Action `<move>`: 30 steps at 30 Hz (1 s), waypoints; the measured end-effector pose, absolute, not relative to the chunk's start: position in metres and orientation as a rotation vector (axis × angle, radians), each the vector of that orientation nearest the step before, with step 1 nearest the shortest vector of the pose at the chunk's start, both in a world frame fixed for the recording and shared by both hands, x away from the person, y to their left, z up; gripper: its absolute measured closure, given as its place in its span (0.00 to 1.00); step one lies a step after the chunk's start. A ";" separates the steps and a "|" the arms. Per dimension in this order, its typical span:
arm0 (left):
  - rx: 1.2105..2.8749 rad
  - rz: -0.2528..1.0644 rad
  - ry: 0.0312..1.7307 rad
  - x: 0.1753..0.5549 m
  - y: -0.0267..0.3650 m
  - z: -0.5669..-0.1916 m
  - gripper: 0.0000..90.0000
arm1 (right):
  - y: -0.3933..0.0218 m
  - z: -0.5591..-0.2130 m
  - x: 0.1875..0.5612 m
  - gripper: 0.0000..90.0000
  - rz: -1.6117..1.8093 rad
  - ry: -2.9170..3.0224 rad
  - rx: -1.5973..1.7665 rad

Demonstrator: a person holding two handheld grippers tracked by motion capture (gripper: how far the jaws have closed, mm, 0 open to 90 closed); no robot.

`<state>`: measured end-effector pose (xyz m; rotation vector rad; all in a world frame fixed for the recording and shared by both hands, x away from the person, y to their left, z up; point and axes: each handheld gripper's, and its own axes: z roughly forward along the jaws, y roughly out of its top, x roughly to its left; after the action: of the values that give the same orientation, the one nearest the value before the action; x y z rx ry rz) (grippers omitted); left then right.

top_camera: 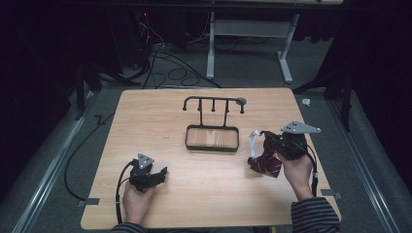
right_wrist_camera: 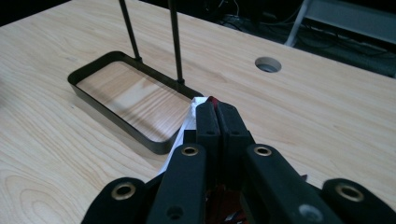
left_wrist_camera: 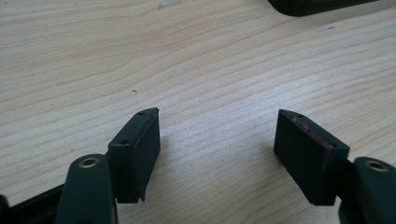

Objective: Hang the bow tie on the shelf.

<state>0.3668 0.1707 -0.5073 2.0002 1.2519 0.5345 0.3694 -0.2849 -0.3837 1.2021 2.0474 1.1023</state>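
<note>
Right tongs (top_camera: 262, 141) clenched on a dark red cloth (top_camera: 266, 164) (white tag showing) beside the rack (top_camera: 212, 127) — left tongs (top_camera: 158, 175) released, low over the tabletop (top_camera: 160, 121).

A white-legged desk frame (top_camera: 252, 36) and loose cables (top_camera: 167, 65) sit on grey floor beyond the table.

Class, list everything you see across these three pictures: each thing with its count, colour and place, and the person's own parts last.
Light wooden table: one, centre of room.
Black metal hook rack with tray base: one, middle of table.
Dark red patterned cloth with white tag: one, clamped in right tool, table's right side.
White-legged desk frame: one, behind table.
Black cables: several, on grey floor.
Left tool: black, open, table's near left.
Right tool: black, shut on cloth.
Hands: two, striped sleeves.
</note>
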 end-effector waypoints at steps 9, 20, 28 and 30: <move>2.001 0.537 1.251 0.367 0.170 -0.507 0.35 | -0.274 -0.371 0.363 1.00 1.135 2.056 1.125; 2.001 0.536 1.251 0.367 0.171 -0.507 0.35 | -0.260 -0.356 0.358 1.00 1.178 2.077 1.049; 2.002 0.536 1.251 0.367 0.171 -0.507 0.35 | -0.250 -0.349 0.359 1.00 1.203 2.094 1.015; 2.001 0.535 1.251 0.367 0.171 -0.507 0.35 | -0.247 -0.348 0.359 1.00 1.207 2.098 1.002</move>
<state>0.3668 0.1706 -0.5073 2.0010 1.2513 0.5351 0.3595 -0.2473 -0.3483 1.0025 2.0983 1.2066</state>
